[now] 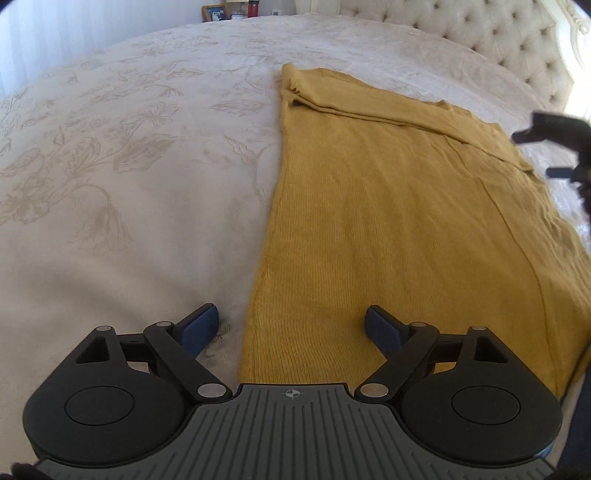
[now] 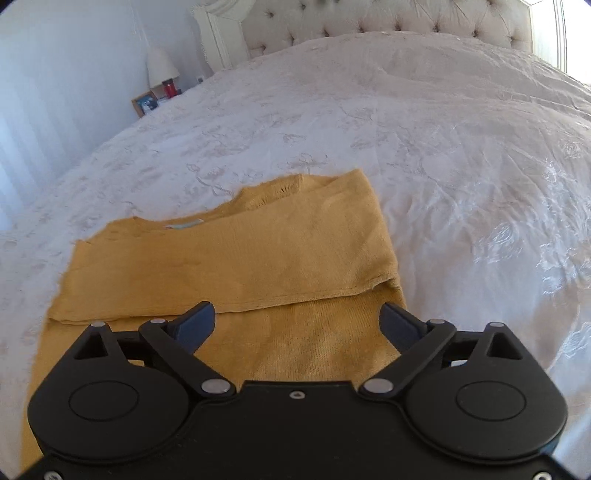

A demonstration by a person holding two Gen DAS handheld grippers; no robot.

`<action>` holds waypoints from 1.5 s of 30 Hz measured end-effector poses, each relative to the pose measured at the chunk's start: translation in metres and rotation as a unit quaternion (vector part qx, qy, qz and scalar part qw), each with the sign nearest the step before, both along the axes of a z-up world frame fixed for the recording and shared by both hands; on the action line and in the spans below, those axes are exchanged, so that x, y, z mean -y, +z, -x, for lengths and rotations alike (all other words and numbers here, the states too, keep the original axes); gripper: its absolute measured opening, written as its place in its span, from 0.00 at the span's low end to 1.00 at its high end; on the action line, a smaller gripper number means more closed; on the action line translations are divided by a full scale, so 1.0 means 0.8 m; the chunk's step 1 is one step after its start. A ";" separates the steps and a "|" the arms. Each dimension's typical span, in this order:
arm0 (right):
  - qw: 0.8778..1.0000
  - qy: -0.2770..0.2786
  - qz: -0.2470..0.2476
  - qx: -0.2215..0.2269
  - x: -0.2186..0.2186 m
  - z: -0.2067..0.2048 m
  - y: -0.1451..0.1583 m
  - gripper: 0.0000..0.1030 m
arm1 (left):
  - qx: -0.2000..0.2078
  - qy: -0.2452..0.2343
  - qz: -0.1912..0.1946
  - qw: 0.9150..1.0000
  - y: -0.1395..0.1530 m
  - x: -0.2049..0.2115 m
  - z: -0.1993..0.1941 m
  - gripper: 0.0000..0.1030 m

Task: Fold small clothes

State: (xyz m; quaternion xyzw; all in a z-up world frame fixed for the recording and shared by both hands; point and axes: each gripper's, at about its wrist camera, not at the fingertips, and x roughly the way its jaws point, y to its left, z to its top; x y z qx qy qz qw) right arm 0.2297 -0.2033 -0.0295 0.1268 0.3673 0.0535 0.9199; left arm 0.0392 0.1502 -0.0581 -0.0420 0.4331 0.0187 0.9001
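Note:
A mustard-yellow knit garment (image 1: 388, 206) lies flat on the bed, with a sleeve folded across its far part. My left gripper (image 1: 291, 325) is open, low over the garment's near left edge; its left finger is over the bedspread, its right finger over the knit. In the right wrist view the same garment (image 2: 229, 258) shows the folded sleeve lying across it. My right gripper (image 2: 297, 321) is open and empty, just above the garment near its right side. It also shows as a dark shape at the right edge of the left wrist view (image 1: 554, 147).
The bed has a cream bedspread (image 1: 129, 155) with a floral pattern and a tufted headboard (image 2: 388, 18). A nightstand with a lamp (image 2: 160, 66), a picture frame (image 2: 146, 102) and a red bottle (image 2: 169, 88) stands beyond the far side.

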 end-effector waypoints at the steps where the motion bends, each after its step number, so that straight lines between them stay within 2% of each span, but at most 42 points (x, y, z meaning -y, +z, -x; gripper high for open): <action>1: 1.000 0.011 -0.002 0.003 0.011 0.011 0.014 0.93 | 0.001 -0.003 -0.003 1.000 -0.001 0.003 0.001 0.86; 6: 0.999 0.041 0.002 -0.003 0.074 0.062 0.058 0.93 | 0.001 0.000 0.001 1.000 -0.002 0.004 -0.002 0.88; 12: 0.998 0.028 -0.014 -0.050 0.140 0.126 0.050 0.93 | 0.008 -0.009 -0.002 1.000 -0.005 0.008 0.009 0.88; 17: 0.994 0.037 -0.054 -0.089 0.161 0.162 0.027 0.71 | 0.009 -0.023 -0.004 1.000 -0.005 0.009 0.013 0.88; 20: 0.991 0.058 -0.068 -0.101 0.158 0.176 0.014 0.65 | 0.013 -0.026 -0.003 1.000 -0.006 0.009 0.016 0.86; 25: 0.984 0.100 -0.088 -0.117 0.142 0.181 -0.010 0.62 | 0.021 -0.010 0.002 1.000 -0.004 0.009 0.019 0.68; 28: 0.978 0.125 -0.108 -0.128 0.132 0.176 -0.023 0.56 | 0.027 -0.003 0.011 1.000 -0.002 0.007 0.020 0.54; 30: 0.974 0.133 -0.123 -0.138 0.130 0.169 -0.032 0.51 | 0.032 0.000 0.031 0.999 -0.001 0.004 0.019 0.30; 31: 0.972 0.137 -0.129 -0.145 0.129 0.165 -0.037 0.42 | 0.035 0.001 0.047 0.998 -0.001 0.002 0.018 0.21; 32: 0.969 0.144 -0.138 -0.148 0.127 0.163 -0.040 0.17 | 0.036 0.003 0.060 0.998 -0.001 0.001 0.018 0.13; 33: 0.967 0.150 -0.147 -0.144 0.127 0.162 -0.039 0.12 | 0.037 0.004 0.073 0.997 0.000 -0.001 0.016 0.07; 38: 0.972 0.144 -0.160 -0.093 0.135 0.152 -0.002 0.12 | 0.066 0.011 0.136 0.988 0.023 -0.007 0.006 0.07; 42: 0.975 0.127 -0.170 -0.057 0.145 0.131 0.031 0.12 | 0.096 0.017 0.149 0.984 0.054 -0.008 -0.017 0.07; 45: 0.980 0.107 -0.166 -0.036 0.151 0.109 0.046 0.08 | 0.117 0.025 0.143 0.983 0.074 -0.009 -0.039 0.07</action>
